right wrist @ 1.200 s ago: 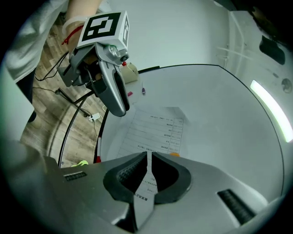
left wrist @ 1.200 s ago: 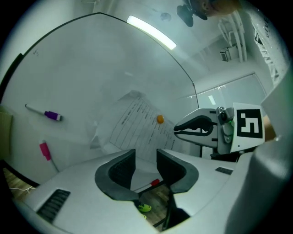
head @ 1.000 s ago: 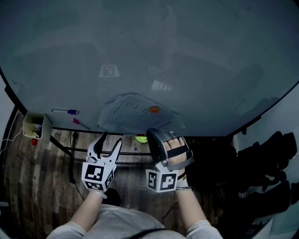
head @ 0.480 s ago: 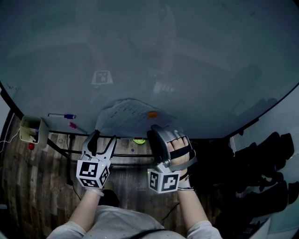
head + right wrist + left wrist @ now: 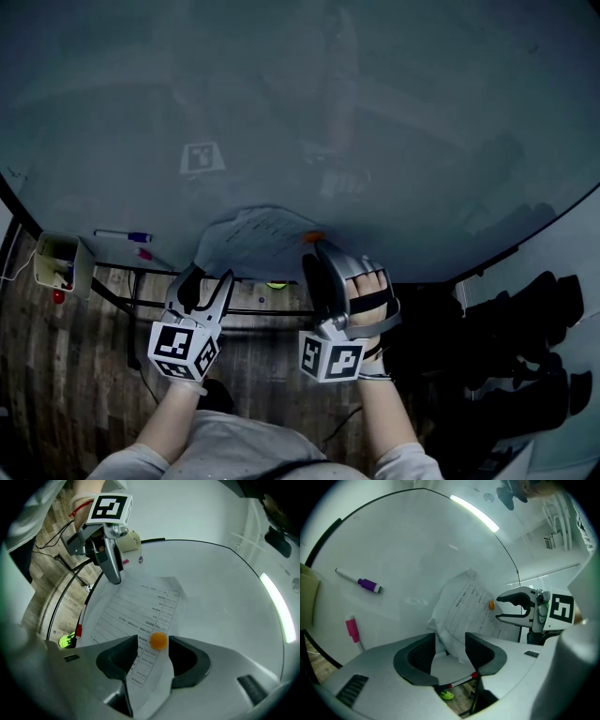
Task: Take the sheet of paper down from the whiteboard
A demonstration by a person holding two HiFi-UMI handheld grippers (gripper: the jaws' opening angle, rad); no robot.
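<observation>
1 sheet (image 5: 140, 606), 1 magnet (image 5: 158, 640), 2 markers (image 5: 369, 584) (image 5: 351, 630), 2 grippers (image 5: 211, 275) (image 5: 319, 251)

Your left gripper (image 5: 208, 279) points level. Its jaws stand apart, having just closed in a little, with a corner of the sheet of paper (image 5: 464, 606) loose between them. Your right gripper (image 5: 317, 255) is just beside it, tipped slightly down. Its jaws have just opened wide, with the paper's edge between them. Both forearms reach forward side by side.
</observation>
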